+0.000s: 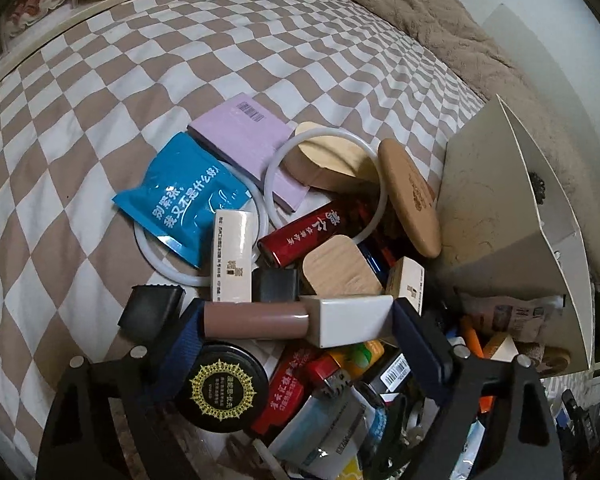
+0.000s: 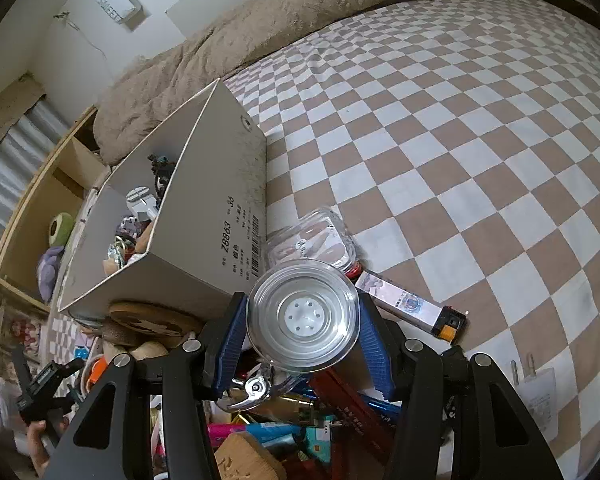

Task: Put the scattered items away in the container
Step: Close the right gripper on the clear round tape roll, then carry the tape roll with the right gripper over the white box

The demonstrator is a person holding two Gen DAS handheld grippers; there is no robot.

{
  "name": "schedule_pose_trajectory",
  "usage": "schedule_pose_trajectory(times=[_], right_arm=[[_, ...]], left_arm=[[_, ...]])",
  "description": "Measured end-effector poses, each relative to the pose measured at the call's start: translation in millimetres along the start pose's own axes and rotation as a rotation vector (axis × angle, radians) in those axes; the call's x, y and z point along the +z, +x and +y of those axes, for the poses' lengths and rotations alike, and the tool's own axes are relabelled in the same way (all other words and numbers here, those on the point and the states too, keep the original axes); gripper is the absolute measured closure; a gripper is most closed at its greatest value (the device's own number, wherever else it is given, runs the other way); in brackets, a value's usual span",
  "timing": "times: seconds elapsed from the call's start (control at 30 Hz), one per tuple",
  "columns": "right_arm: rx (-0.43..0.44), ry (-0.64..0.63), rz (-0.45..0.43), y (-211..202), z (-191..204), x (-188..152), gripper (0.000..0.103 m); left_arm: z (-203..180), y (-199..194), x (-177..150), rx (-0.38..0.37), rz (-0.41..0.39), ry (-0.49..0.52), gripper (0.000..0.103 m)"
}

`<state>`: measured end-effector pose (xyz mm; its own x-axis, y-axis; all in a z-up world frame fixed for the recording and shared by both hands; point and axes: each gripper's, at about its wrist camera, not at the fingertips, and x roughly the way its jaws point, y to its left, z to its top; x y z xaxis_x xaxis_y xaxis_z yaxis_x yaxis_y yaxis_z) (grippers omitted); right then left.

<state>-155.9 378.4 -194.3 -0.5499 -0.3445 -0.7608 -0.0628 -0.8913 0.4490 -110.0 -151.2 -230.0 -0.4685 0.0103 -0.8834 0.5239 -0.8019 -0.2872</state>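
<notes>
A brown tube with a white square cap [image 1: 300,318] was seen lying crosswise between the blue pads of the left tongs [image 1: 296,320], above the pile of scattered items on the checked bed [image 1: 100,120]. Whether the pads pressed on its ends could not be told; the jaws stood wide. The tube was judged light and rigid, its glossy barrel likely slippery, so a hold end to end looked prone to pivoting; a hold across the flat-sided cap would be steadier.

The right tongs [image 2: 303,316] were closed on a clear round lidded pot [image 2: 303,314], pinched at 2 opposite sides of its rim. It was judged light, hard and smooth, probably brittle, so gentle pressure was advised.

The grey cardboard box [image 2: 220,200], the container, stood just beside the pile, already partly filled.
</notes>
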Motion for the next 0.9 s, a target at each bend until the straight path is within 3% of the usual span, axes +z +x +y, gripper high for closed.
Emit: schedule_pose_trajectory(times=[0.9], right_arm=[[0.055, 0.011, -0.058, -17, 6, -2, 0.048]], left_arm=[[-3, -36, 10, -0.106, -0.117, 0.03, 0.014]])
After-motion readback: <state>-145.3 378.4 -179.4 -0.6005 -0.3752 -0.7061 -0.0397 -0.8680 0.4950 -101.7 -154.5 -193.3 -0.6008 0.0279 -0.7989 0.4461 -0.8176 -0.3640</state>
